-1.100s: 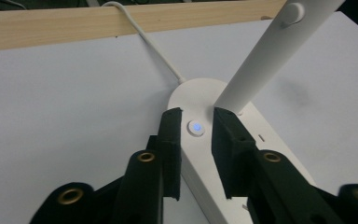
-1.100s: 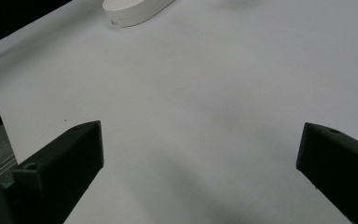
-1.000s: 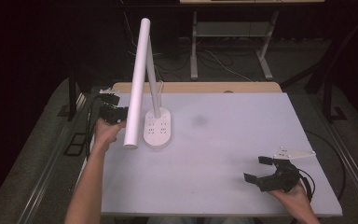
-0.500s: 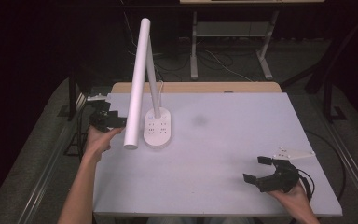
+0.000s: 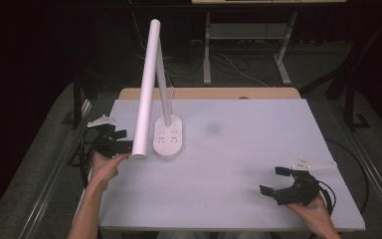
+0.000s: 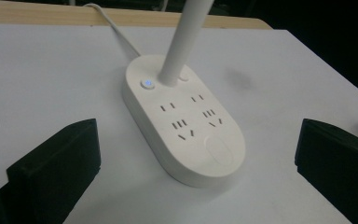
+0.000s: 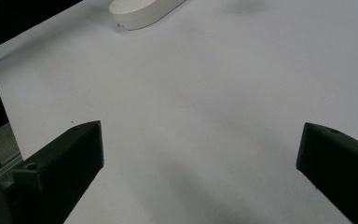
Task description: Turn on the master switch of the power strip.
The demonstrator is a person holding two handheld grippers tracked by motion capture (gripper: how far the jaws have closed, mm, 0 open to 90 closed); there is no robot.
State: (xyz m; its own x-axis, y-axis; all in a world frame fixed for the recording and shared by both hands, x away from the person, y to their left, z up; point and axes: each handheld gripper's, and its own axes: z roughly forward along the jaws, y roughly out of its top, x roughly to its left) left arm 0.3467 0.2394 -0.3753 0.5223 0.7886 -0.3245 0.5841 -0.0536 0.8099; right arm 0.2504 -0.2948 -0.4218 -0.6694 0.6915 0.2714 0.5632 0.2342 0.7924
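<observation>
The left gripper (image 5: pixel 119 141) stands with its jaws wide apart and holds nothing, at the left edge of the table (image 5: pixel 258 129), just beside the lower end of the lamp head (image 5: pixel 145 94), a long white tube that slopes down toward it. In the left gripper view the oval white lamp base (image 6: pixel 186 130) lies between the two jaws but a little ahead of them, not touching either one; it carries socket holes, a small button (image 6: pixel 147 84) lit blue next to the stem (image 6: pixel 182 42), and a flat oval pad near its front end. The right gripper (image 5: pixel 284 183) is also wide open and empty, low over the bare table at the near right, well apart from the lamp. I judge that the step in hand is the approach to the lamp with the left gripper; the next move probably calls for a short, careful advance and a gentle contact, because the base could slide on the smooth surface. The top of the stem is cut off in the left gripper view, and I cannot tell whether the lamp itself is shining.
</observation>
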